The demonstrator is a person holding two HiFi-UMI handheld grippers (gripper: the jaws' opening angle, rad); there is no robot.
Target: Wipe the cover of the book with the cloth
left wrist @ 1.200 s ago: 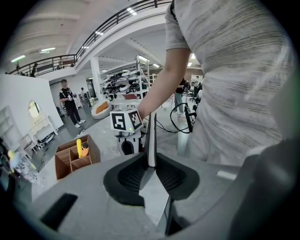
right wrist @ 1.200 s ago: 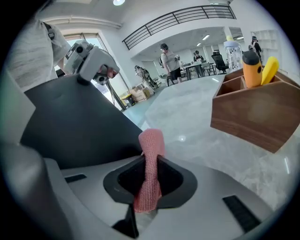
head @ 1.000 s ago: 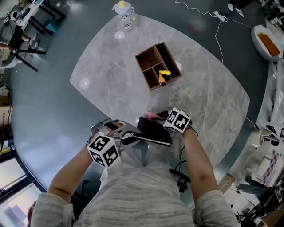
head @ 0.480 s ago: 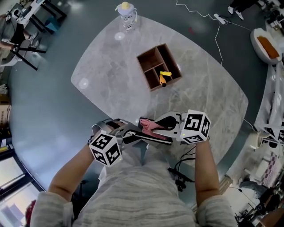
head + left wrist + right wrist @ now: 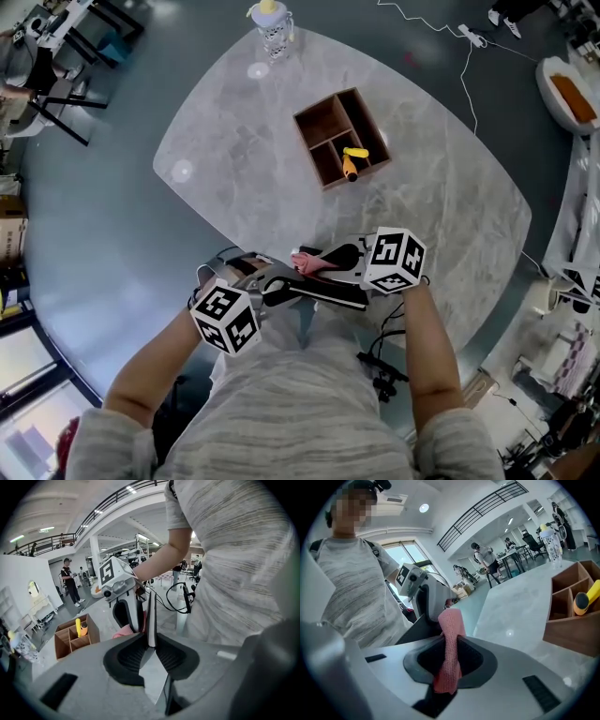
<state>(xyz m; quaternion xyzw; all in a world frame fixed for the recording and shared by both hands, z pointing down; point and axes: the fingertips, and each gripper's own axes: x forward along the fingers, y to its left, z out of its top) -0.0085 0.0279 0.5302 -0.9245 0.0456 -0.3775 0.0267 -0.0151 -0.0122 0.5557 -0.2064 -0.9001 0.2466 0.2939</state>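
Note:
In the head view the black-covered book [image 5: 330, 292] is held above the table's near edge, close to my body. My left gripper [image 5: 281, 286] is shut on its left end. In the left gripper view the book [image 5: 151, 616] stands edge-on between the pads. My right gripper [image 5: 323, 260] points left over the book and is shut on the pink cloth [image 5: 307, 264], which lies against the cover's far left part. The cloth [image 5: 450, 656] hangs pinched between the right pads, with the left gripper [image 5: 423, 595] just beyond it. From the left gripper view the cloth [image 5: 125, 631] peeks out behind the right gripper [image 5: 127, 613].
A brown wooden divider box [image 5: 330, 120] with a yellow tool [image 5: 350, 162] stands mid-table on the grey marble table [image 5: 441, 216]. A bottle [image 5: 271, 22] stands at the far edge. Cables [image 5: 380, 361] hang by my body. People stand in the background.
My right gripper swung out to the right with the cloth, then came back a little to the left along the cover. The left gripper and book have barely moved.

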